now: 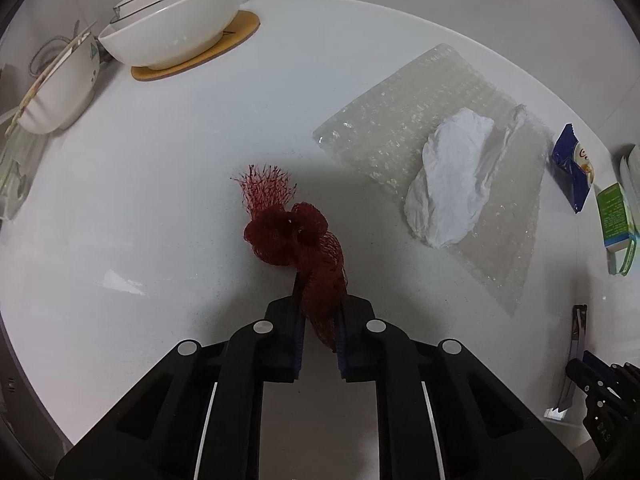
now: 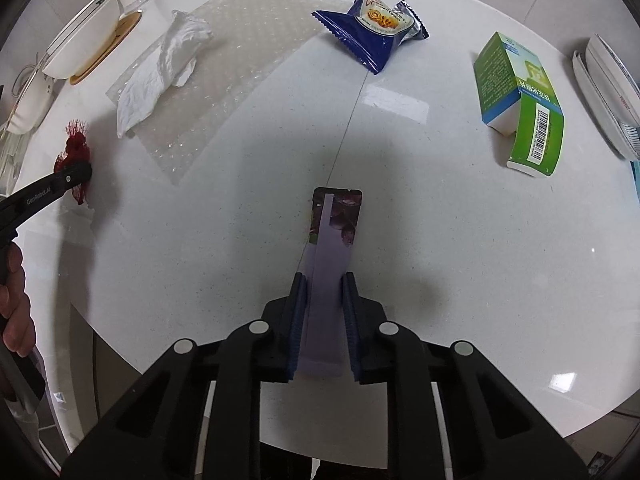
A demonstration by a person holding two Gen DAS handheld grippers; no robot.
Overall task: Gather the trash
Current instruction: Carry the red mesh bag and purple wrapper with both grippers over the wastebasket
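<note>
My left gripper [image 1: 319,296] is shut on a red mesh net bag [image 1: 296,236], which pokes forward over the white round table [image 1: 160,160]; the bag also shows at the left of the right wrist view [image 2: 76,152]. My right gripper [image 2: 324,284] is shut on a flat purple wrapper [image 2: 332,240] held above the table. A crumpled white tissue [image 2: 160,68] lies on a sheet of bubble wrap [image 2: 240,40]. A blue snack packet [image 2: 372,28] and a green and white carton [image 2: 520,100] lie farther back.
Stacked white bowls on a cork mat [image 1: 176,28] and another bowl [image 1: 56,92] stand at the table's far left. Plates [image 2: 608,92] are stacked at the right edge. The table's front edge [image 2: 520,432] curves close below my right gripper.
</note>
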